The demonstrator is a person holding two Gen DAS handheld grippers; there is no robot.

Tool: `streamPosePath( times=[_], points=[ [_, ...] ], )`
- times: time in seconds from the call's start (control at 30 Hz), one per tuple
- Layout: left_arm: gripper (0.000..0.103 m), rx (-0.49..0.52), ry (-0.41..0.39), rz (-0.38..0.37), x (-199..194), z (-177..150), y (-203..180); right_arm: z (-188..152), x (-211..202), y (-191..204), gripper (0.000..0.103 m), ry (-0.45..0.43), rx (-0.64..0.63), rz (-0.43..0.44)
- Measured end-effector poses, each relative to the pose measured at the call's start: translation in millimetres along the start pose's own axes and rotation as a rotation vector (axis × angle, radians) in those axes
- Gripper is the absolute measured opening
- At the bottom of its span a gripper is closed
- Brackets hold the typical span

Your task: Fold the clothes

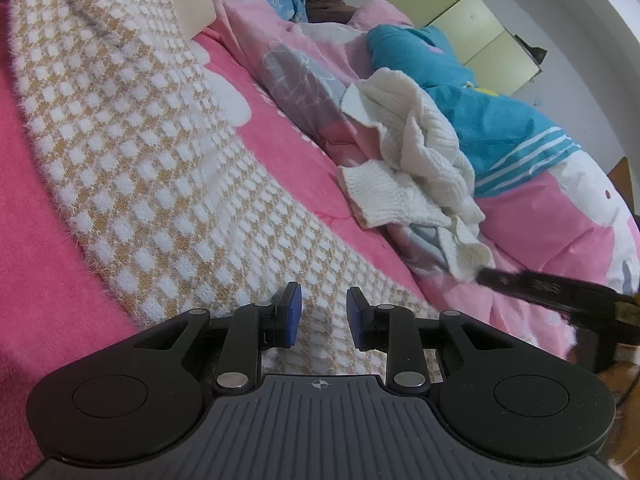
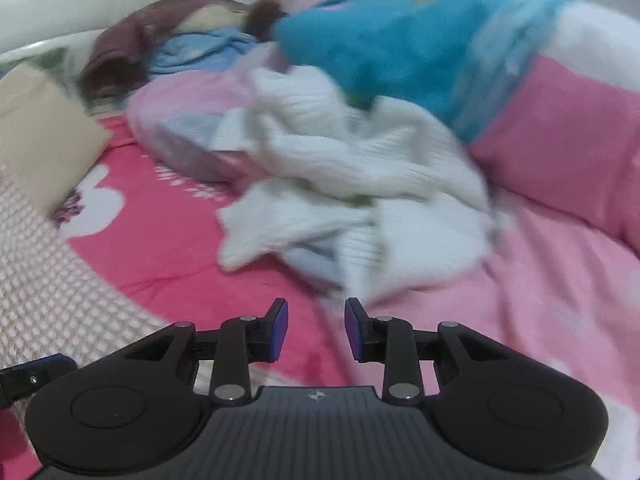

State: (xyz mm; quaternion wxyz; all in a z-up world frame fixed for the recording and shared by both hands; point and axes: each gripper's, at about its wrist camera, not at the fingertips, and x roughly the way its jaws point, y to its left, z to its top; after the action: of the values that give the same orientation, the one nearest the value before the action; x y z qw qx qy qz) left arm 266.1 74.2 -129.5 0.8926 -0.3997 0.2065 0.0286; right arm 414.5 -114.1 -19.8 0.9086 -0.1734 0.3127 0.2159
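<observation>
Both wrist views look low across the bed, sharing the white sweater.

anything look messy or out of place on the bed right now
The white knit sweater lies crumpled in a heap against the bunched pink duvet, not spread flat, with one ribbed cuff poking out. The checked knit lies flat. Both grippers, left and right, are open and empty.

A pink quilt with a blue cartoon print lies bunched on the pink bedsheet. Beyond the quilt stand pale yellow cabinets; a beige box rests on the sheet.
</observation>
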Motion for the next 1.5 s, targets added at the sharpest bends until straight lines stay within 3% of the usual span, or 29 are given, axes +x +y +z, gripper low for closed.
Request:
streamPosePath(
  times=[0.17, 0.23, 0.3, 0.47, 0.6, 0.67, 0.73, 0.83, 0.9, 1.0, 1.07, 1.13, 1.2, 1.27, 1.5],
  points=[
    [0.027, 0.0, 0.001, 0.002, 0, 1, 0, -32, -10, 10, 0.033, 0.127, -0.172, 0.096],
    [0.027, 0.001, 0.001, 0.003, 0, 1, 0, -50, 6, 22, 0.032, 0.184, -0.23, 0.052],
    [0.027, 0.001, 0.0, 0.002, 1, 0, 0, -68, 20, 33, 0.036, 0.157, -0.23, 0.008],
    [0.027, 0.0, -0.002, 0.002, 0, 0, 0, -61, 15, 26, 0.037, 0.137, -0.134, 0.0],
    [0.027, 0.0, -0.001, 0.001, 1, 0, 0, -44, 4, -14, 0.038, 0.092, 0.056, 0.046],
    [0.027, 0.0, -0.001, 0.001, 1, 0, 0, -38, 12, -30, 0.039, 0.127, 0.128, 0.09],
    [0.027, -0.001, -0.002, 0.001, 1, 0, 0, -36, 23, -32, 0.042, 0.161, 0.108, 0.095],
    [0.027, -0.002, -0.002, 0.0, 1, 0, 0, -34, 38, -32, 0.05, 0.208, 0.087, 0.13],
    [0.027, -0.002, -0.002, 0.0, 2, 0, 0, -35, 50, -28, 0.073, 0.261, 0.071, 0.18],
    [0.027, -0.003, -0.002, 0.0, 2, 1, 0, -38, 58, -16, 0.082, 0.304, 0.002, 0.187],
    [0.027, -0.003, -0.002, 0.0, 2, 1, 0, -38, 58, -13, 0.077, 0.297, 0.009, 0.171],
    [0.027, -0.004, -0.003, 0.0, 2, 0, -1, -38, 57, -12, 0.058, 0.266, 0.015, 0.148],
    [0.027, -0.005, -0.002, -0.001, 2, 1, -1, -38, 56, -12, 0.034, 0.234, 0.021, 0.126],
    [0.027, -0.006, -0.002, -0.002, 2, 1, -1, -38, 55, -11, 0.024, 0.202, 0.027, 0.103],
    [0.027, -0.01, -0.002, -0.005, 2, 1, 0, -39, 52, -8, 0.018, 0.091, 0.047, 0.024]
  ],
)
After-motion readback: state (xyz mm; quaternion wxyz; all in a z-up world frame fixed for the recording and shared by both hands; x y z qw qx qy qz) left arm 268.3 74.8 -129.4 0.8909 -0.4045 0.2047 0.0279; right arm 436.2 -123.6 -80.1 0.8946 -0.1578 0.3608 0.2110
